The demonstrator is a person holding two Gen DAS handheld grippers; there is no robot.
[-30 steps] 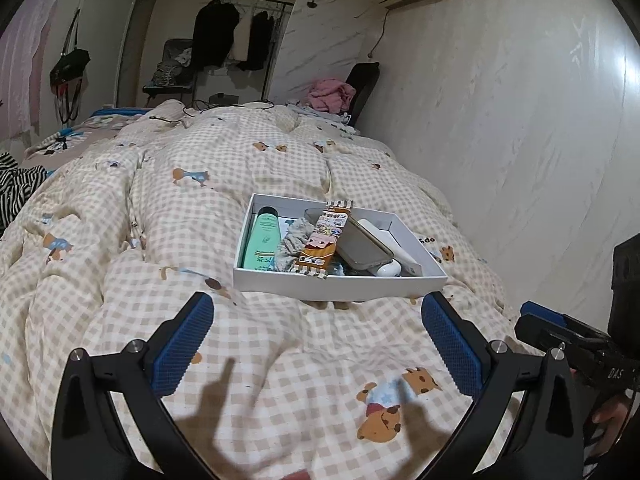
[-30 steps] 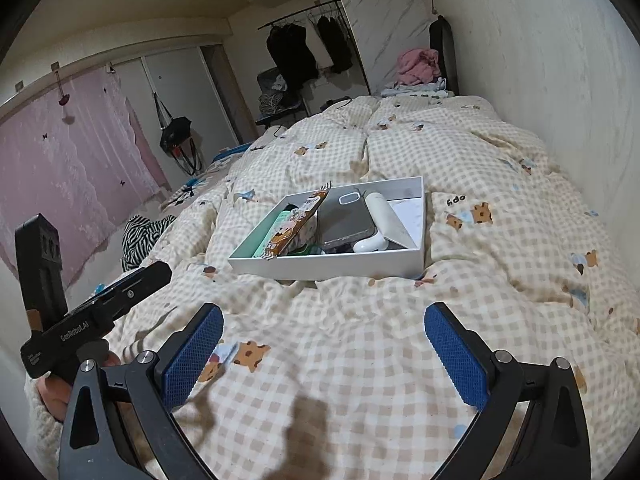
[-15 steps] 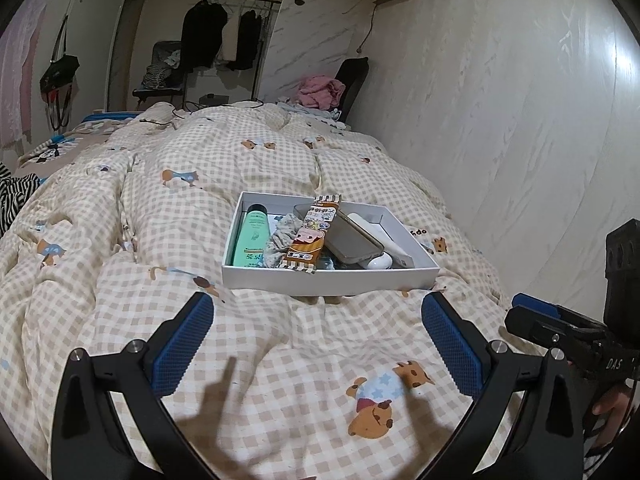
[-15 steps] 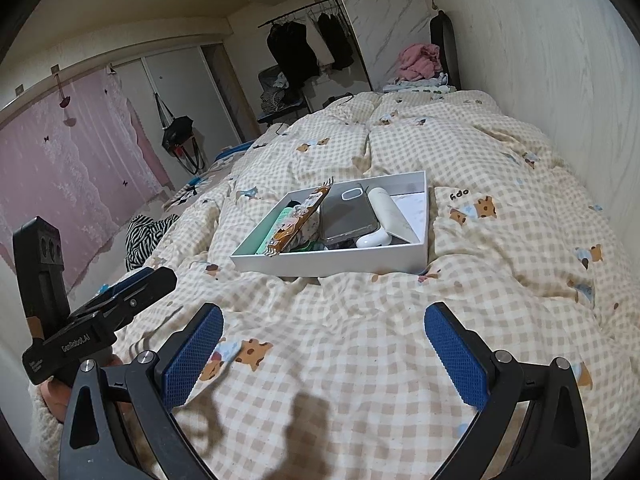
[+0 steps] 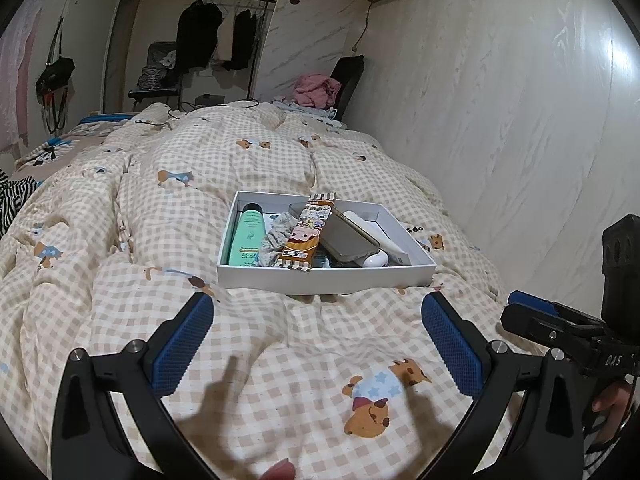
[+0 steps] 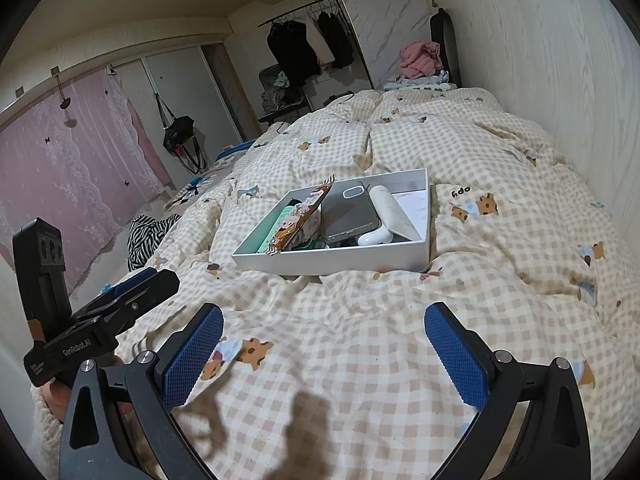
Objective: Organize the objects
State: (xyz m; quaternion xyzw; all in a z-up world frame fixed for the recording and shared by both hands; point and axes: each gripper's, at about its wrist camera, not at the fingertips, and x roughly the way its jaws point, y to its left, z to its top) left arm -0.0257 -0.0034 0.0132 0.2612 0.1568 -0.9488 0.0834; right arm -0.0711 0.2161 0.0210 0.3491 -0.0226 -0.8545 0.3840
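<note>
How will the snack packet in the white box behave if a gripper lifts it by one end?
The snack packet is thin and long, with crimped ends, so it will probably bend or droop. It looks light. It lies loose across the phone and cloth, so it should come away easily, though its glossy wrapper may slip between the pads.

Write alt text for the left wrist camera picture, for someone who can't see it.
A white box sits on a bed's checked bear-print quilt, holding a green bottle, a snack packet, a phone and a white device. The open left gripper frames it, empty, with the right gripper at the right edge.
</note>
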